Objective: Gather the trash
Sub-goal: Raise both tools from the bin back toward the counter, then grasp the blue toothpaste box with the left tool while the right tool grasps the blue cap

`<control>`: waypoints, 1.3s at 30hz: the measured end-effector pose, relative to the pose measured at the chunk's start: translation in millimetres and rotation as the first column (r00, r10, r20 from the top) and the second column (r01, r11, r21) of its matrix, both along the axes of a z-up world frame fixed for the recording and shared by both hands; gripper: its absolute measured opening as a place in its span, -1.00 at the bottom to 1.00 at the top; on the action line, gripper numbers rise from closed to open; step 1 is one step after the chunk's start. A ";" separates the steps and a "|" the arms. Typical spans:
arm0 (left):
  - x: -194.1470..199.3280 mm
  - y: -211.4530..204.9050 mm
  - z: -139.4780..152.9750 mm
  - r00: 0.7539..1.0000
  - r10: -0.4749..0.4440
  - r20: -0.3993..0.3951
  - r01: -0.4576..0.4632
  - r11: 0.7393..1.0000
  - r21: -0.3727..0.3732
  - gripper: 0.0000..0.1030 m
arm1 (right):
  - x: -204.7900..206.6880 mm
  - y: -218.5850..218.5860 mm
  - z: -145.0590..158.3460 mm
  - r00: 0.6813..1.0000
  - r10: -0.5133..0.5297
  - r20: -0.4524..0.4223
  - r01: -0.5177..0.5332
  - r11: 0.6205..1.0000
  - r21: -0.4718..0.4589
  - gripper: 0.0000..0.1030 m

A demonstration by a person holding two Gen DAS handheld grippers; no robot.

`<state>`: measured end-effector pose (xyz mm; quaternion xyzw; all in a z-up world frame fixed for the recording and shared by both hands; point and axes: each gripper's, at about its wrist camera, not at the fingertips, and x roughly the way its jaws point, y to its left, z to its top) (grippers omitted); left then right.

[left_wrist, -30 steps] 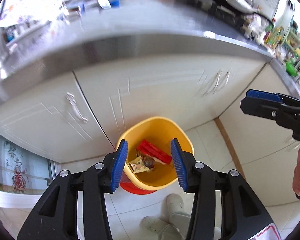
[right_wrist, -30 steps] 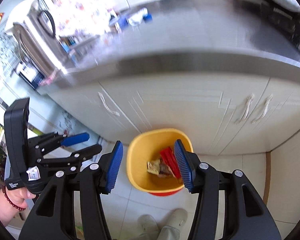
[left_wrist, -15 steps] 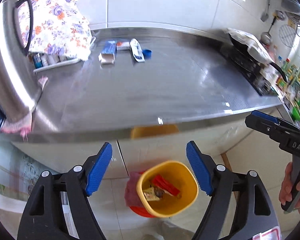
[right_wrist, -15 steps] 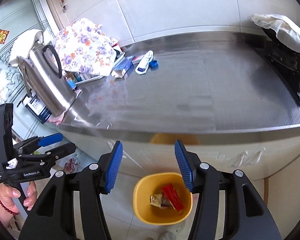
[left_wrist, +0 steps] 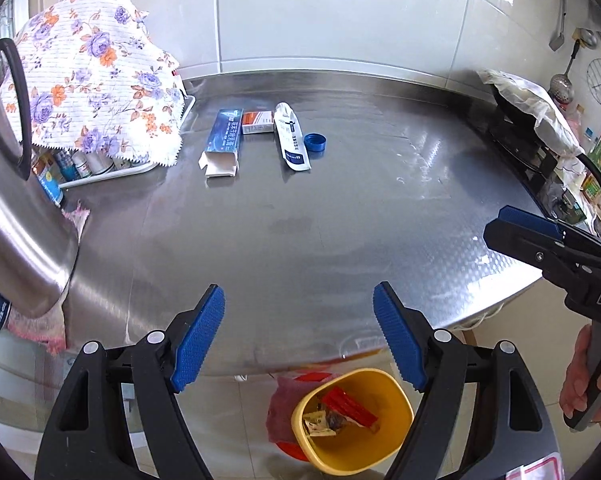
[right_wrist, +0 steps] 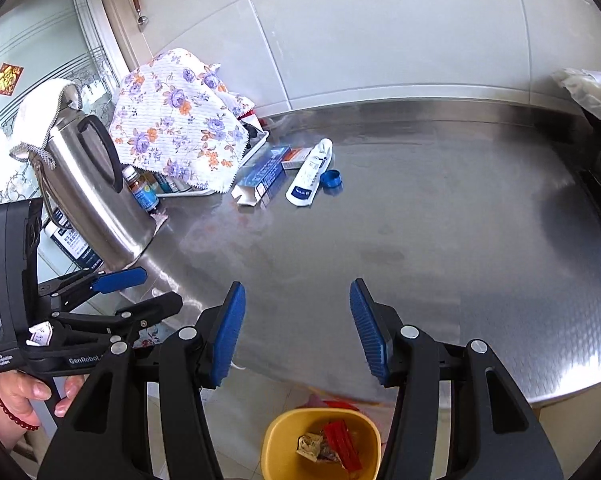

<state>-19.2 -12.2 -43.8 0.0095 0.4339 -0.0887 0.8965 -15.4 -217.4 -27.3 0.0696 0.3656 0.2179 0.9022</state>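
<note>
On the far side of the steel counter (left_wrist: 320, 216) lie a blue carton (left_wrist: 222, 142), a small orange-and-white box (left_wrist: 257, 122), a white tube (left_wrist: 291, 142) and a blue cap (left_wrist: 315, 142); they also show in the right wrist view: carton (right_wrist: 262, 178), tube (right_wrist: 310, 172), cap (right_wrist: 331, 179). A yellow bin (left_wrist: 352, 420) with a red wrapper and scraps stands on the floor below the counter edge, also in the right wrist view (right_wrist: 320, 444). My left gripper (left_wrist: 298, 340) and right gripper (right_wrist: 296, 328) are open and empty, near the front edge.
A steel kettle (right_wrist: 88, 192) stands at the left, with a floral cloth (left_wrist: 88, 80) over a tray of small bottles behind it. A stove with a covered pan (left_wrist: 532, 120) is at the right. A tiled wall backs the counter.
Both grippers rose from over the bin on the floor to counter height. The view tilted up from the cabinets to the countertop. The left jaws opened wider.
</note>
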 end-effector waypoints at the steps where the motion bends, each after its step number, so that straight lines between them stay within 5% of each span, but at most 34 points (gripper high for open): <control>1: 4.9 0.3 -0.2 1.000 0.000 -0.002 0.000 1.000 0.000 0.49 | 5.0 1.2 -0.2 1.000 -0.001 -0.001 0.001 1.000 0.001 0.08; 15: 103.6 28.9 -22.7 0.998 -0.025 -0.055 0.024 1.000 -0.008 0.49 | 107.3 28.5 -24.8 0.997 -0.064 -0.053 0.062 0.997 -0.046 0.09; 32: 232.7 49.7 -65.3 0.993 0.016 -0.115 -0.014 1.000 0.024 0.49 | 226.5 77.5 -71.7 0.984 -0.123 -0.129 0.091 0.969 -0.230 0.07; 39: 249.5 52.0 -74.5 0.993 0.008 -0.118 -0.005 1.000 0.024 0.47 | 244.1 91.4 -74.1 0.986 -0.106 -0.126 0.070 0.962 -0.264 -0.26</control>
